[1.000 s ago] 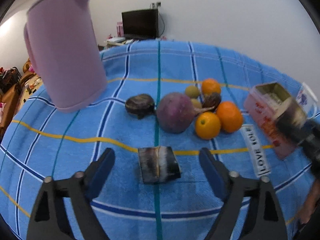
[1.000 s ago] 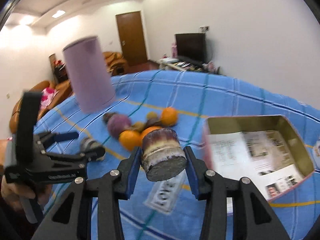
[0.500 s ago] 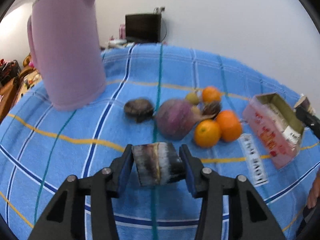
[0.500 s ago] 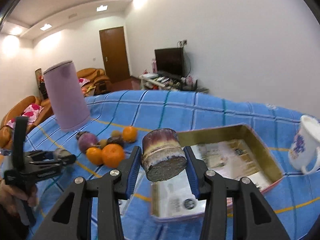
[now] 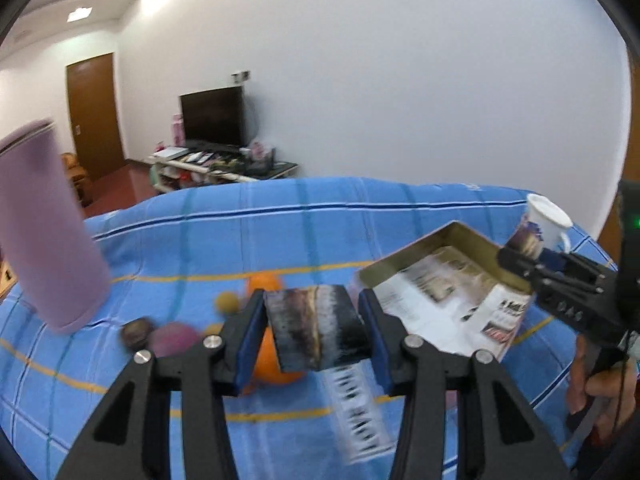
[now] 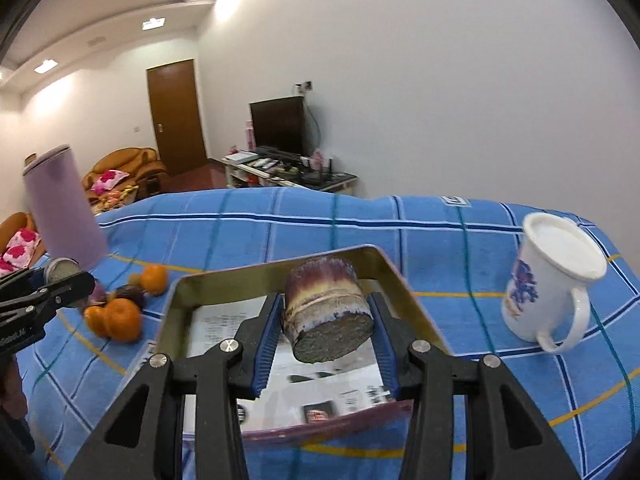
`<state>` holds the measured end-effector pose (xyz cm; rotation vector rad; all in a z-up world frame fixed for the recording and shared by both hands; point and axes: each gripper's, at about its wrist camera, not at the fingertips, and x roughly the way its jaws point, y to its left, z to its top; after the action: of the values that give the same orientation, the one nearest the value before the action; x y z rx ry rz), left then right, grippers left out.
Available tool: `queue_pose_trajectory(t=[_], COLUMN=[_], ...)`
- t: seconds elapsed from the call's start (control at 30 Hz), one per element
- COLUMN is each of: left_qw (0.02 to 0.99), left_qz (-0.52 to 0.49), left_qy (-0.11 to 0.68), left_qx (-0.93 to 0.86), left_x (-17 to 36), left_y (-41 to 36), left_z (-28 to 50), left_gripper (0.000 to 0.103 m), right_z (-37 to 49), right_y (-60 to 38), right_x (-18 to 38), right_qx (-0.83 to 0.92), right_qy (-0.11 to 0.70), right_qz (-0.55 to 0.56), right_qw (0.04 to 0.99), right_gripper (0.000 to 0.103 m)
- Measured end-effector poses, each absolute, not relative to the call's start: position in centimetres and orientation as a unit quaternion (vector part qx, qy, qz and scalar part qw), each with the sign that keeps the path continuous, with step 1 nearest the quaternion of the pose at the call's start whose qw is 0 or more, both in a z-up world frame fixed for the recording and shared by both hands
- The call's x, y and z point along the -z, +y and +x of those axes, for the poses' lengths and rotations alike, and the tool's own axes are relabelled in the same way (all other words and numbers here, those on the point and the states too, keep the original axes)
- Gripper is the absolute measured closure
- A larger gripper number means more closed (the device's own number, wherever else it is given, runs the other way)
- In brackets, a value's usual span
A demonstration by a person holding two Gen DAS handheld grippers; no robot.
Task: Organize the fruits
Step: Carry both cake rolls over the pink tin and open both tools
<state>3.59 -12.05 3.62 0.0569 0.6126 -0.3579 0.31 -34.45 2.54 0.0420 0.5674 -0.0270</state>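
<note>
Left tongs [image 5: 312, 330] clamp 1 dark chunk [image 5: 316, 326], possibly sugarcane. Right tongs [image 6: 326, 326] clamp another stub [image 6: 326, 316] above the tin [image 6: 396, 276].

Each fisheye rides low behind its own tongs, looking forward across the table [image 5: 320, 216] toward the white wall. Both views share the open tin [image 5: 452, 280], mug [image 6: 552, 280], oranges [image 6: 120, 316] and TV [image 6: 280, 126].

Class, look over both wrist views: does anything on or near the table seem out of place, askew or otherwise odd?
Nothing is spilled or broken. The oddity: each gripper holds a cut sugarcane-like chunk, the left gripper a dark piece, the right gripper a purple piece above the open tin. The white mug only seems tilted, probably from fisheye distortion.
</note>
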Motion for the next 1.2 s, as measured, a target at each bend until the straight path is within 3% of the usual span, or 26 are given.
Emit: queue_pose_trajectory(t=[0.37,1.1,1.2], left_qw=[0.921,0.912,0.916], left_qz=[0.043,0.077,0.082], left_qy=[0.323,0.35,0.344], left_qx=[0.212,0.198,0.189], left_x=[-1.6,1.6,1.5], left_y=[-20.3,-22.6,-22.7], left_z=[5.4,5.8,5.8], left_gripper=[0.055,0.054,0.054], right_z=[1.5,2.8,2.9], right_y=[-36.8,-35.7,-35.8], right_x=[-0.8,1.0,1.0], right_qx=[0.036,0.025,0.022], right_qy=[0.314,0.353,0.353], right_qz=[0.016,0.014,0.02], right_qw=[0.948,0.935,0.935], right_gripper=[0.058,0.057,0.049])
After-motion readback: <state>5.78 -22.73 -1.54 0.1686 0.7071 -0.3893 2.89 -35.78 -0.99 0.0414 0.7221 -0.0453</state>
